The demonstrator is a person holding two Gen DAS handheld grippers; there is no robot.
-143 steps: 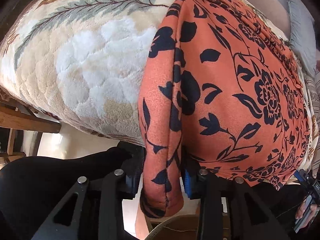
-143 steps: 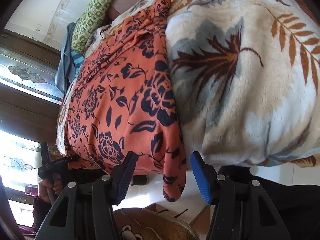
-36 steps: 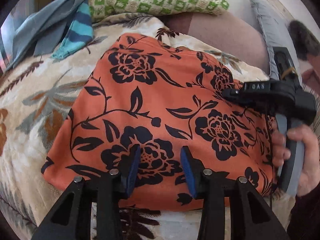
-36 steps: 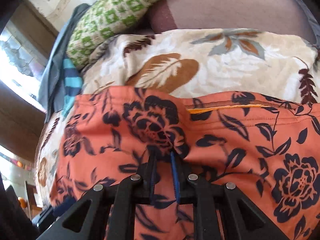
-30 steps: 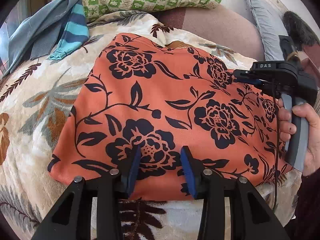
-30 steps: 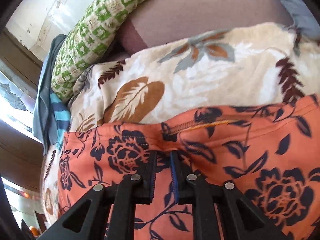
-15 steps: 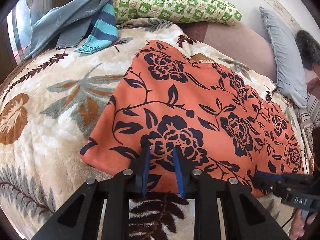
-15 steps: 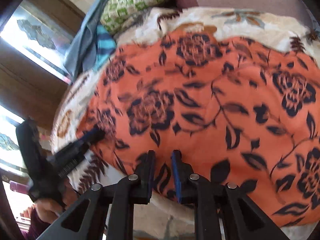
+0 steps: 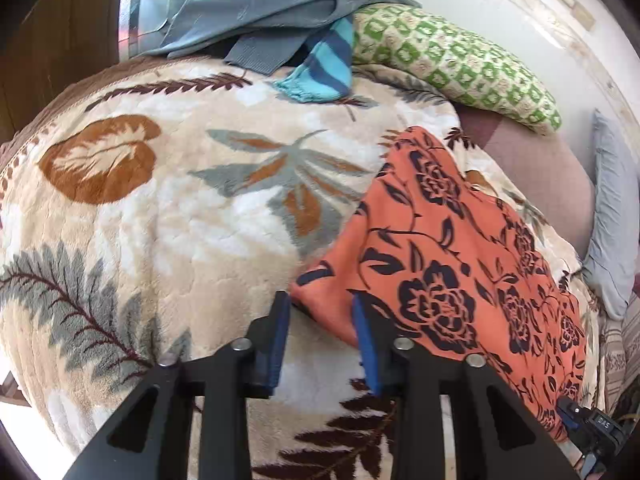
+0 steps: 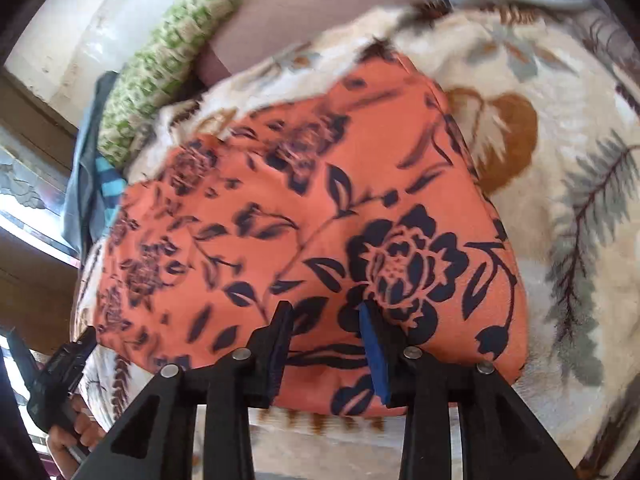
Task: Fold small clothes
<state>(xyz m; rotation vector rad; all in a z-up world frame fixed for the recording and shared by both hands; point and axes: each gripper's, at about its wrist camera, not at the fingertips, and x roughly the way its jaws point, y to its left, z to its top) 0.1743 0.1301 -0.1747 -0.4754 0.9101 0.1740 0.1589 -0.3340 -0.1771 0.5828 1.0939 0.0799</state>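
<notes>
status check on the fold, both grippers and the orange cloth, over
Left gripper open at cloth corner, right gripper open, both just opening. Orange floral cloth folded flat on blanket. Nothing blocking.

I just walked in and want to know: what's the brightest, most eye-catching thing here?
The orange cloth with dark flowers grabs you first, lying folded flat on the leafy cream blanket. Behind it, by the wall, sits a green checked pillow with a blue striped garment beside it.
</notes>
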